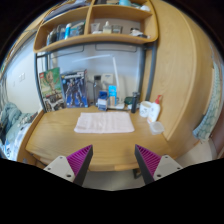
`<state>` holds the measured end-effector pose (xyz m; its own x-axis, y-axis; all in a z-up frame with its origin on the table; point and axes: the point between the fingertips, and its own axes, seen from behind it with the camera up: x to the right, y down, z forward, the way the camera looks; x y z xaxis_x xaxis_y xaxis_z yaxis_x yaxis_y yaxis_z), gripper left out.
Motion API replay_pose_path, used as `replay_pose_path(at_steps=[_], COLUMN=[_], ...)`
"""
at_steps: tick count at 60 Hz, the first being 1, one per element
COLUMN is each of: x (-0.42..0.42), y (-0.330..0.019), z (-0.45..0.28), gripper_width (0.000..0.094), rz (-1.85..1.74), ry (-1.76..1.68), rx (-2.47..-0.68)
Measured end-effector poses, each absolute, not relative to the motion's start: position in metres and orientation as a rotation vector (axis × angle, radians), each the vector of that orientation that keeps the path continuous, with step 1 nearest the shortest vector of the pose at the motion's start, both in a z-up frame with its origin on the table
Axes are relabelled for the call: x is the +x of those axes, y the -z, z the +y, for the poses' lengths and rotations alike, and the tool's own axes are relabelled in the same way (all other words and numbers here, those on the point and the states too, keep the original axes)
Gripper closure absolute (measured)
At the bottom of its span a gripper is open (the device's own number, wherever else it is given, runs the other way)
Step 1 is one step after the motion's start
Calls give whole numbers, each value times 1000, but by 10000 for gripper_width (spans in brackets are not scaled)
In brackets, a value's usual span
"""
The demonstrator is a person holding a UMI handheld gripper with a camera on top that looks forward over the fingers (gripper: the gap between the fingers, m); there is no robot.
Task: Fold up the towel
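Observation:
A white towel (105,122) lies flat on the wooden desk (70,140), towards the back, folded into a rectangle. My gripper (113,160) is held in front of the desk's near edge, well short of the towel. Its two fingers with purple pads (78,158) stand wide apart with nothing between them.
Bottles and small containers (105,99) stand behind the towel against the wall. Books or boxes (65,90) lean at the back left. Wooden shelves (95,35) hang above the desk. A tall wooden side panel (180,70) bounds the desk on the right.

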<state>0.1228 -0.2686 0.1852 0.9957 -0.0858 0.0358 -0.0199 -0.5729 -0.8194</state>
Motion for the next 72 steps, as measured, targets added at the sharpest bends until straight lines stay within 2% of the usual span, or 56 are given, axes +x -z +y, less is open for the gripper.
replay_pose_path(at_steps=[7, 16, 25, 35, 43, 50, 53, 54, 55, 60, 64, 67, 72], x=[75, 15, -30, -52, -53, -46, -42, -43, -44, -40, -34, -35, -38], y=[-128, -73, -41, -21, -1, 12, 12, 12, 13, 13, 12, 11, 9], z=[-227, -166, -94, -18, 25, 45, 51, 51, 51, 52, 53, 53, 51], gripper_width=[84, 69, 74, 93, 161, 258, 426, 419, 474, 611, 857, 899, 906], rz=[39, 13, 18, 17, 19, -2, -23, -32, -39, -64, -92, -106, -55], ry=[47, -16, -29, -2, 35, 91, 124, 125, 124, 152, 193, 184, 91], rx=[-2238, -2296, -2307, -2300, -2305, -2307, -2294, -2294, -2294, -2291, -2274, -2269, -2295])
